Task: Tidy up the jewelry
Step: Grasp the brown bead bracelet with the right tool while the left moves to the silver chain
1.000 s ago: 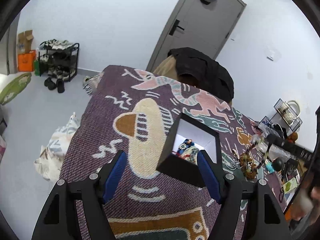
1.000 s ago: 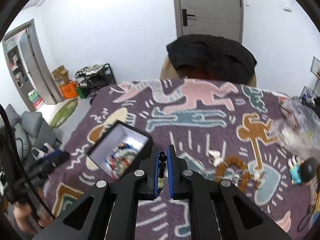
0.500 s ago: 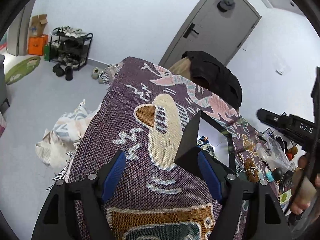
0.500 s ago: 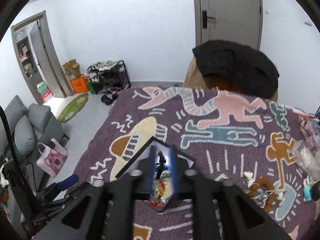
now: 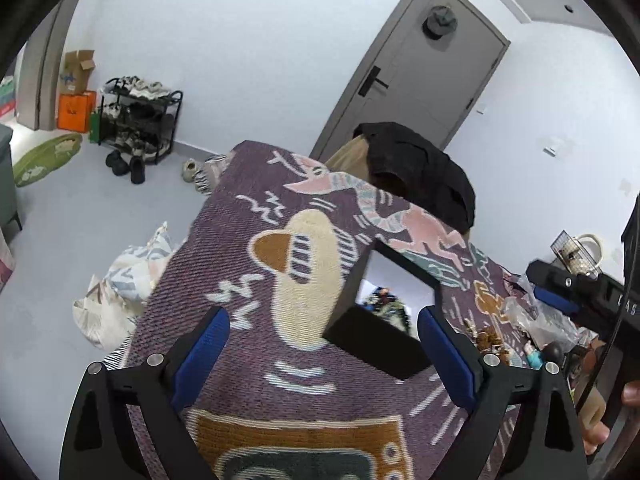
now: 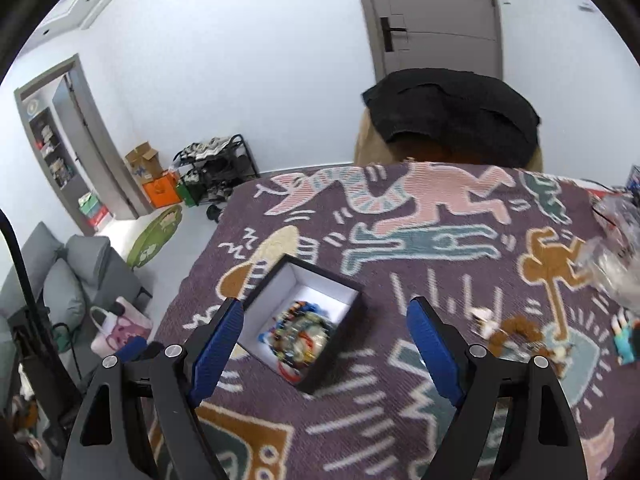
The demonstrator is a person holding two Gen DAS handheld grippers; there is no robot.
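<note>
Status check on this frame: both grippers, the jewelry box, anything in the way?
Left gripper open, empty. Right gripper open above the box, empty. Beaded jewelry in box. More pieces loose on the blanket; nothing blocking.

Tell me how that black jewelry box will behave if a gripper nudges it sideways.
The black box is probably light card, so it should slide on the woven cloth rather than roll. Its walls stand fairly tall, so a high push might tip it, spilling the loose beads.

A purple tablecloth (image 6: 460,292) patterned with pink, teal and brown figures carries a black, white-lined box (image 6: 316,292) of multicoloured beads (image 6: 300,330).
</note>
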